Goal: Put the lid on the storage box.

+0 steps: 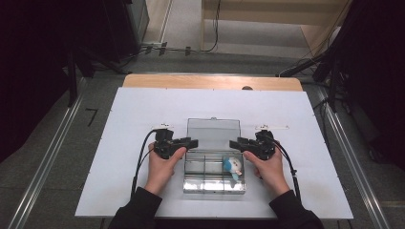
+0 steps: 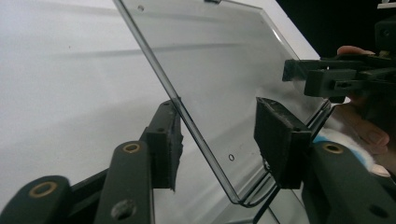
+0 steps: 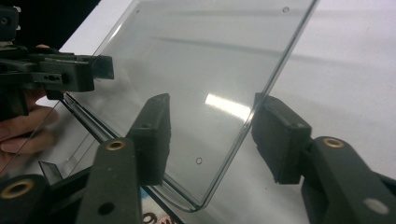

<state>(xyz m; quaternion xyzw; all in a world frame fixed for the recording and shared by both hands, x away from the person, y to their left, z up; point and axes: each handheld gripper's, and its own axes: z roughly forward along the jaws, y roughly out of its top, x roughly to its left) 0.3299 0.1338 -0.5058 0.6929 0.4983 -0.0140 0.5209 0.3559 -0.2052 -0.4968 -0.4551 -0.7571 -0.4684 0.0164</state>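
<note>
A clear plastic compartment box point(image 1: 214, 174) sits at the lower centre of the high view on a white tabletop point(image 1: 129, 143), its hinged transparent lid point(image 1: 213, 133) standing open behind it, tilted up and back; a small blue-and-white plush toy point(image 1: 233, 165) lies in the right-hand compartment, which is presumably why the lid is up at all.

The left gripper point(image 1: 187, 143) comes in from the left of the frame at the lid's left edge; the right gripper point(image 1: 237, 143) mirrors it from the right; both hands rest on the table beside the box, so the lid is approached from both sides at once, I judge to swing it evenly without twisting the hinge.

In the left gripper view the lid's point(image 2: 219, 70) edge runs diagonally between the two black jaws, with a gap showing on either side; the pads stand apart and straddle the edge rather than pinch it. The right gripper view tells the same; the lid point(image 3: 205, 84) passes between the jaws, the right-hand pad close to the edge, the left-hand one visibly off the pane; not yet clamped, as far as I can see.

The other gripper point(image 2: 336, 77) shows at the far edge in each gripper view point(image 3: 56, 72); the box itself stays flat on the table.
</note>
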